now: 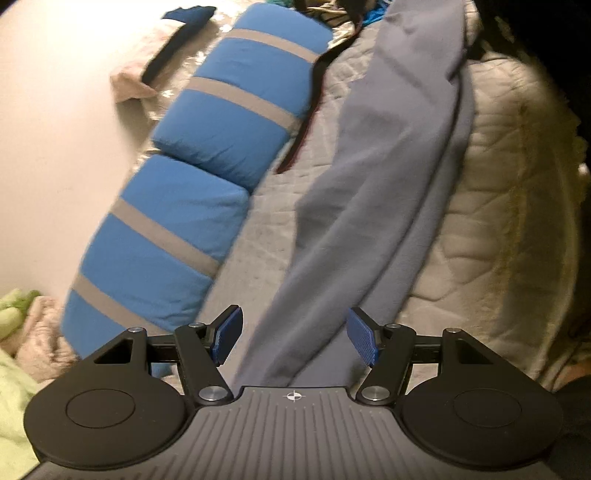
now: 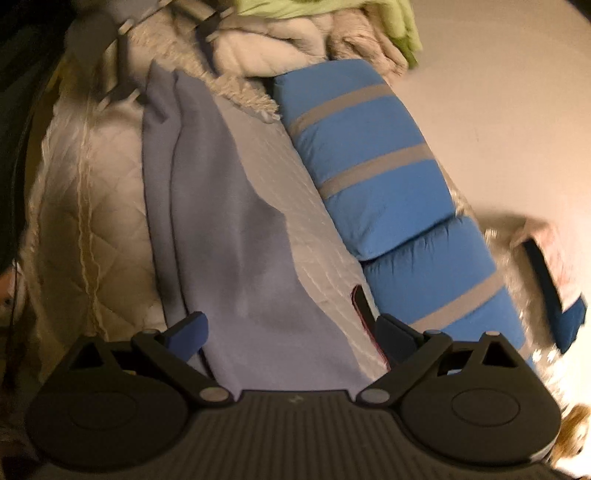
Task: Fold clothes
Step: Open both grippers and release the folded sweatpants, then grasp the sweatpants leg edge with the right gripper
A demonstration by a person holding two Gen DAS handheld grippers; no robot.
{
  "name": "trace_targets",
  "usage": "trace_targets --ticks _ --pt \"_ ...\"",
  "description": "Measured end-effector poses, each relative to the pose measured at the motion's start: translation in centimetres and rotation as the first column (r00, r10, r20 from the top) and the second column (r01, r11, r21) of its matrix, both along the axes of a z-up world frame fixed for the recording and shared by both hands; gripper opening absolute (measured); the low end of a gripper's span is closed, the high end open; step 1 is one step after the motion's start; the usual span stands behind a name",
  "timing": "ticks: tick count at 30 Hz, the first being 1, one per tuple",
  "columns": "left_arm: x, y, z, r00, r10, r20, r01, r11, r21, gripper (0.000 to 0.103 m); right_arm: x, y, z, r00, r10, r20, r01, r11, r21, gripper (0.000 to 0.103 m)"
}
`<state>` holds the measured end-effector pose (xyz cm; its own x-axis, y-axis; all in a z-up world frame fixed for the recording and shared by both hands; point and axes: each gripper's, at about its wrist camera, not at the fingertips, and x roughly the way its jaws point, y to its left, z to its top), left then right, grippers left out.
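Grey-blue garment stretched along a quilted bed.
Left gripper and right gripper fingers spread wide over it; blue striped pillows alongside, perhaps touching.

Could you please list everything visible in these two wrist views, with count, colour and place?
Garment: one, grey-blue, laid lengthwise on the quilt, running between both grippers' open fingers.
Quilt: one, cream, quilted, covering the bed.
Pillows: two, blue with grey stripes, end to end along the wall side.
Dark strap: one, black-maroon, between pillows and garment.
Clothes pile: several, cream and light green, past the pillows.
Wall: pale.
Left gripper: black, blue pads, open.
Right gripper: black, blue pads, open.
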<state>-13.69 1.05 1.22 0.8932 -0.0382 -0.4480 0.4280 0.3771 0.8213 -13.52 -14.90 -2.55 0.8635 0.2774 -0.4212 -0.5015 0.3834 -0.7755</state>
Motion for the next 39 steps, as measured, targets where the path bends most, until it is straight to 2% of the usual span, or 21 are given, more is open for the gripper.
trace_targets --ticks 3,8,15,18,20,23,25,29,32,34,36,37,38,39 --pt "0.1 0.0 0.2 1.000 0.013 0.023 -0.013 1.000 0.004 0.062 0.2 0.8 -1.8 1.000 0.019 0.016 -0.019 0.998 -0.053 0.097" --pt "0.5 0.3 -0.2 0.999 0.017 0.028 -0.017 1.000 -0.013 0.062 0.6 1.4 -4.0 0.995 0.022 0.094 -0.009 0.991 -0.133 0.092" --pt "0.9 -0.1 -1.4 0.998 0.016 0.056 -0.015 1.000 -0.012 0.062 1.5 3.1 -5.5 0.986 0.015 0.165 0.007 0.991 -0.131 0.087" --pt "1.0 -0.4 -2.0 0.999 0.007 0.050 -0.007 1.000 0.008 0.062 1.7 4.2 -6.0 0.983 0.033 0.179 -0.009 0.991 -0.131 0.081" --pt "1.1 -0.4 -2.4 0.999 -0.001 0.039 -0.001 1.000 0.029 0.062 1.8 4.7 -6.1 0.984 0.050 0.172 -0.028 0.991 -0.128 0.070" --pt "1.2 -0.5 -3.0 0.999 -0.012 0.030 0.010 0.998 0.058 0.062 1.6 4.6 -5.5 0.989 0.057 0.138 -0.047 0.996 -0.072 0.033" --pt "1.3 -0.4 -3.5 0.999 -0.018 0.031 0.015 0.996 0.086 0.062 1.4 4.0 -4.5 0.992 0.051 0.120 -0.051 0.999 0.000 0.024" --pt "2.0 -0.9 -4.4 0.999 -0.010 0.037 0.005 0.992 0.124 0.062 1.2 2.8 -2.2 0.995 0.026 0.100 -0.042 0.986 0.160 0.023" --pt "2.8 -1.6 -5.3 0.998 -0.007 0.061 -0.003 0.987 0.163 0.062 1.3 2.4 -1.2 0.997 0.019 0.074 -0.035 0.974 0.224 0.017" --pt "3.4 -2.0 -6.1 0.996 -0.016 0.085 -0.002 0.979 0.206 0.062 1.3 2.2 -1.1 0.998 0.025 0.055 -0.037 0.971 0.234 0.015" --pt "3.9 -2.2 -6.8 0.993 -0.012 0.115 -0.019 0.965 0.260 0.048 1.0 2.1 -1.2 0.998 0.037 0.049 -0.047 0.973 0.225 0.014" --pt "4.1 -2.2 -7.0 0.992 0.002 0.126 -0.038 0.958 0.285 0.027 0.9 2.1 -1.4 0.998 0.044 0.046 -0.053 0.975 0.218 0.014" --pt "4.3 -2.1 -7.1 0.991 0.016 0.136 -0.058 0.949 0.310 0.019 0.7 2.1 -1.6 0.998 0.050 0.043 -0.058 0.976 0.211 0.014" --pt "4.4 -1.9 -7.2 0.989 0.022 0.144 -0.069 0.942 0.329 0.017 0.5 2.0 -1.8 0.998 0.057 0.040 -0.064 0.977 0.203 0.013"
